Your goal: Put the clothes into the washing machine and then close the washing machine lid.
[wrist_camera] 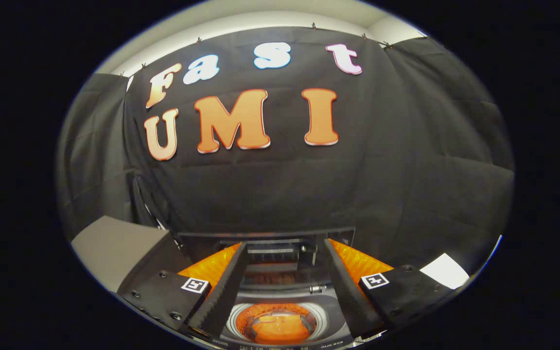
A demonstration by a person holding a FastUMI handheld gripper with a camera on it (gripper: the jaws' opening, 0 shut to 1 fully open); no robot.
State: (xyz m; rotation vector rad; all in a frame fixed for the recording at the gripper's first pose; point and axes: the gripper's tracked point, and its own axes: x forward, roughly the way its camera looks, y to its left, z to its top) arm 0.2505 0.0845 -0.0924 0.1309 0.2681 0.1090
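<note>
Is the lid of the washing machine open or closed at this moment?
Open. The lid stands raised behind the round drum, and orange clothes show inside. The gripper is open and holds nothing.

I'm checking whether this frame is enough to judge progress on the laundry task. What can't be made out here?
- Raised dark washing machine lid: partly hidden by the open gripper, whose fingers stand apart.
- Round steel washing machine drum: its near part is cut off by the view's edge; the orange-lit contents are too blurred to tell whether they are clothes.
- Control panel markings: too small to read.
- Grey surface beside the machine: cut off, so unidentifiable.
</note>
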